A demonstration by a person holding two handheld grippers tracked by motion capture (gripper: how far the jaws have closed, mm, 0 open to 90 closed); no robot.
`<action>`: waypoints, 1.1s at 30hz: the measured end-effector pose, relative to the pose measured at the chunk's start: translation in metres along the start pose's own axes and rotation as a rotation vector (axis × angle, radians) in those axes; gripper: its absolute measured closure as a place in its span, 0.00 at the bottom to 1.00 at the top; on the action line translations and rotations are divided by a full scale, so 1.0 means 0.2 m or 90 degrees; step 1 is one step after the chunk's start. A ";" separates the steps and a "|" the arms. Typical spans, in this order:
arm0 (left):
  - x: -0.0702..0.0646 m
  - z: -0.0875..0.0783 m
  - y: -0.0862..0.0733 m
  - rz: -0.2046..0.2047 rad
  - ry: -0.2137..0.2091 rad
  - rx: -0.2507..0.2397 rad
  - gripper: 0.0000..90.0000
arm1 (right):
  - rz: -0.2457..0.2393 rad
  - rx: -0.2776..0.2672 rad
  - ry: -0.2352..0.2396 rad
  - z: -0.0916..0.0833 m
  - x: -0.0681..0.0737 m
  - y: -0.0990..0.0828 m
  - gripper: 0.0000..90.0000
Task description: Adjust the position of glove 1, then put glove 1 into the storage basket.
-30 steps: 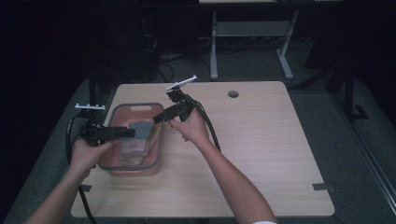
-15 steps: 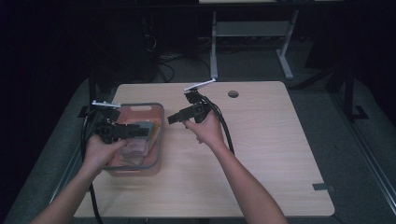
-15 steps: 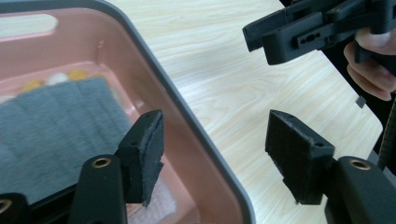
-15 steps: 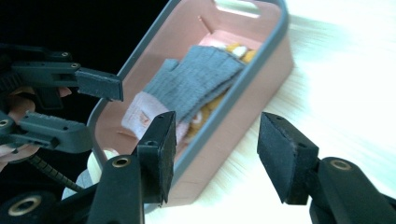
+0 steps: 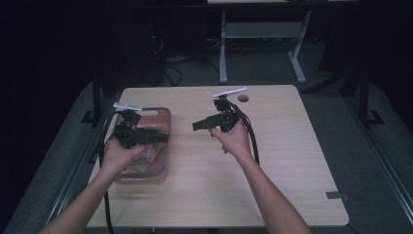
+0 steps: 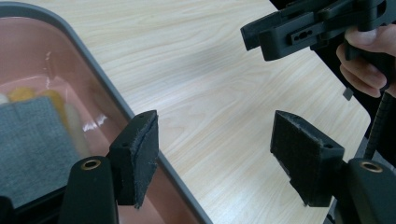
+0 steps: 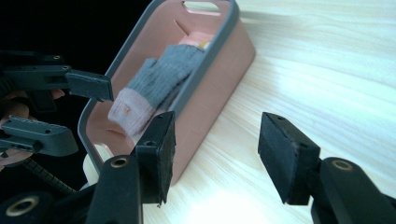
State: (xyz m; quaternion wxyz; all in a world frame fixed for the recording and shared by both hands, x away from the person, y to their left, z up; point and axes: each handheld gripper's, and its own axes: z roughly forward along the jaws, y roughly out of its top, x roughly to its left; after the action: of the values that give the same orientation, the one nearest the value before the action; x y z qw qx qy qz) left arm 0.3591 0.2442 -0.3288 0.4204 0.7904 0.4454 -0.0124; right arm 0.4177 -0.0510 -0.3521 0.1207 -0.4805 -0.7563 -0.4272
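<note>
Right now my left claw (image 5: 163,138) hovers over the pink plastic bin (image 5: 163,161) at the left of the high view, its jaws spread with nothing between them; they have just been opening. In the left gripper view the bin's grey rim (image 6: 102,86) runs under the left pad, so I judge this claw has let go and sits above the rim to stay clear of the contents. Inside, the grey glove with a pink cuff (image 7: 156,86) lies flat on the bin's floor, over something yellow (image 6: 21,94) I cannot identify. My right claw (image 5: 199,125) hangs over bare tabletop (image 5: 292,161) near the centre of the high view, beside the bin, jaws apart and empty, pointing toward the bin's side wall, probably so I can watch or steady it.
</note>
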 end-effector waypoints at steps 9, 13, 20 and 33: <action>-0.05 0.06 0.02 0.014 -0.011 0.012 0.36 | 0.025 -0.017 -0.006 -0.08 -0.08 -0.06 0.51; -0.07 0.08 0.03 0.019 -0.014 0.015 0.36 | 0.029 -0.022 -0.015 -0.11 -0.11 -0.08 0.51; -0.10 0.12 0.03 0.031 -0.028 0.016 0.34 | 0.046 -0.030 -0.029 -0.16 -0.16 -0.11 0.51; -0.13 0.19 0.04 0.036 -0.041 0.027 0.34 | 0.071 -0.042 -0.039 -0.24 -0.25 -0.18 0.50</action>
State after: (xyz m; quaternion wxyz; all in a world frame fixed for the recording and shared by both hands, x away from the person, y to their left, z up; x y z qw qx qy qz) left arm 0.3630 0.1983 -0.3373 0.4176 0.8108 0.4087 -0.0350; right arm 0.4033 -0.1247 -0.3717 0.1050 -0.5384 -0.7174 -0.4295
